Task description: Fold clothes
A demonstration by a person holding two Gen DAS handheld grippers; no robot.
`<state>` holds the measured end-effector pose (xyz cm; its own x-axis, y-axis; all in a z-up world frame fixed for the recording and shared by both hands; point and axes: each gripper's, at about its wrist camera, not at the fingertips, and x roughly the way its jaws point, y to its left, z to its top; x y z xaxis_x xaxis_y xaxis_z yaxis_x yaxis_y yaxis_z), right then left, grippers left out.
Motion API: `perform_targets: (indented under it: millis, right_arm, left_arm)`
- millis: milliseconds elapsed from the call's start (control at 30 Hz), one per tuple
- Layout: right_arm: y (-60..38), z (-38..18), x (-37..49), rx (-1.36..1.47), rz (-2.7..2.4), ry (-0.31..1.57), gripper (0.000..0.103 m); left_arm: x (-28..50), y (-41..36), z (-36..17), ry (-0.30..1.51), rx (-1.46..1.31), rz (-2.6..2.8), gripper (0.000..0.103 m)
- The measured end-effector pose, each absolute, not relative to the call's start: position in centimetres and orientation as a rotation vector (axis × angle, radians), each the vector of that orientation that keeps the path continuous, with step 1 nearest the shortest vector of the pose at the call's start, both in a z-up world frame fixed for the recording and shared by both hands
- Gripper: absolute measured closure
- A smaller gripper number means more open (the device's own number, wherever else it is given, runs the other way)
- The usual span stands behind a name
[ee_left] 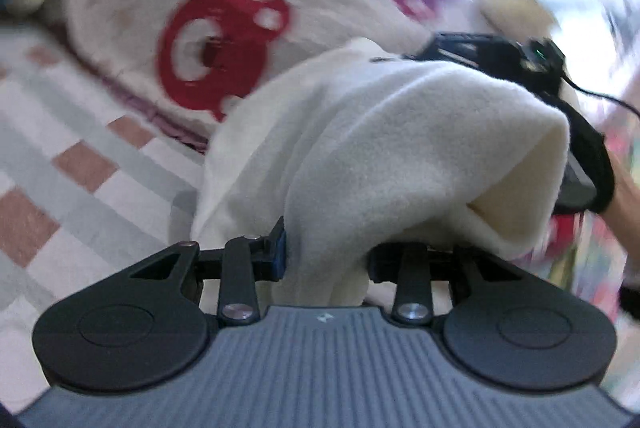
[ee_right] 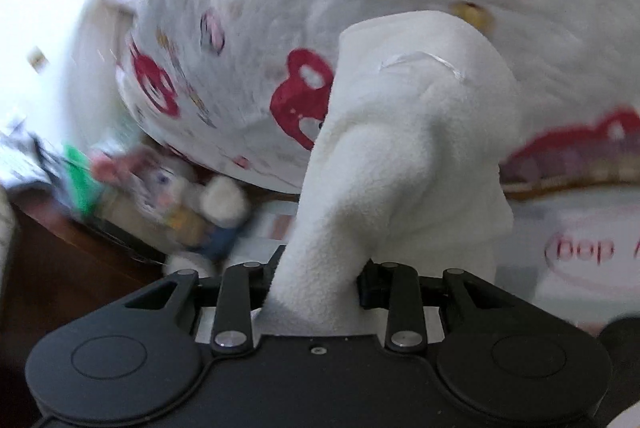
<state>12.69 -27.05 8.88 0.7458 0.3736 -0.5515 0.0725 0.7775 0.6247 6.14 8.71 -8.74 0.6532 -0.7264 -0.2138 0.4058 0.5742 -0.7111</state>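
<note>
Fleece of a cream colour (ee_left: 360, 156) is pinched between the jaws of the left gripper (ee_left: 326, 254), which are closed onto a thick bunch of it; the cloth rises from the jaws and folds over to the right. Only in the left wrist view is the right gripper (ee_left: 576, 132) seen from outside, dark and partly hidden behind the fold, with a bare forearm (ee_left: 624, 220) beside it. A checked sheet (ee_left: 80, 164) is shown at the left there. In the right wrist view the jaws of that gripper are seen narrowed onto another bunch of the same fleece. Only this view shows a plush toy (ee_right: 200, 204), blurred, at the left. A bear-print blanket (ee_left: 224, 28) is seen behind the fleece in both views.
</note>
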Motion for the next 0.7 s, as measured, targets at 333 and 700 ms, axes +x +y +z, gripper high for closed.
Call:
perform_targets:
  millis: [333, 700]
  right_arm:
    - [-8.1, 5.8, 20.9, 0.243, 0.426, 0.682, 0.043]
    - [-15.4, -5.8, 15.1, 0.446, 0.371, 0.837, 0.041]
  left_arm:
    - [9.0, 21.5, -15.5, 0.626, -0.996, 0.027, 0.063]
    - [9.9, 23.9, -13.4, 0.59, -0.837, 0.143, 0.045]
